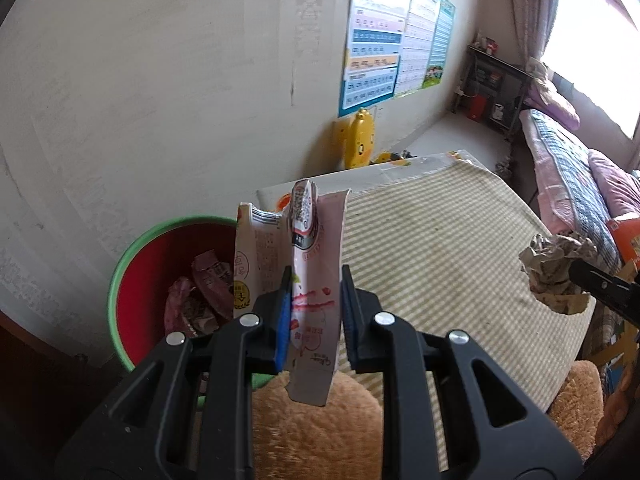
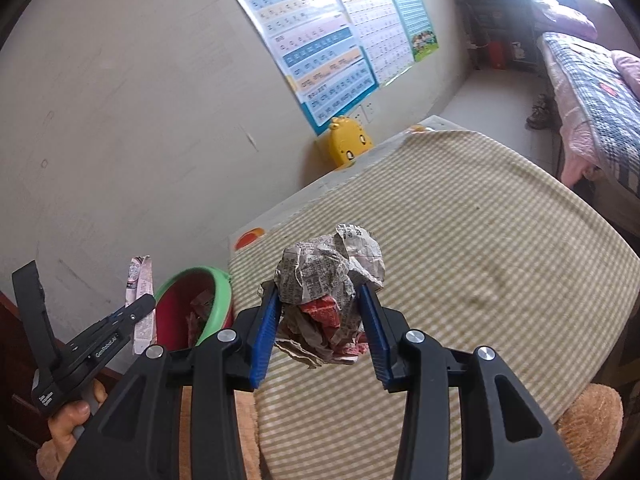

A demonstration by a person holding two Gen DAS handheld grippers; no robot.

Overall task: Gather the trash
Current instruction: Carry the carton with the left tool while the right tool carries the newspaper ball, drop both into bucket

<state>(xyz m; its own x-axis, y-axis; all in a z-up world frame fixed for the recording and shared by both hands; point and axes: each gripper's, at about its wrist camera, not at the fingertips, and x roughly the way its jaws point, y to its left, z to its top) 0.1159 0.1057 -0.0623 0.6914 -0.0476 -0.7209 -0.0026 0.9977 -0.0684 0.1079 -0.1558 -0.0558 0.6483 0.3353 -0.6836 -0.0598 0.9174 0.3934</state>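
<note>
Left gripper [image 1: 313, 312] jaws clamped on flattened pink carton [image 1: 316, 280], frame centre, apparently bound for the green-rimmed bin [image 1: 132, 264] at lower left; right gripper [image 2: 320, 320] jaws clamped on crumpled newspaper ball [image 2: 328, 276], above striped table [image 2: 480, 260]

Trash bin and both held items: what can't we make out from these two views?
- Bin: the left gripper and its flattened carton hide the right side in the left wrist view; the right wrist view shows only a sliver.
- Wrappers in bin: count unclear, overlapped.
- Crumpled newspaper ball in right gripper: underside hidden.
- Carton print: too small.
</note>
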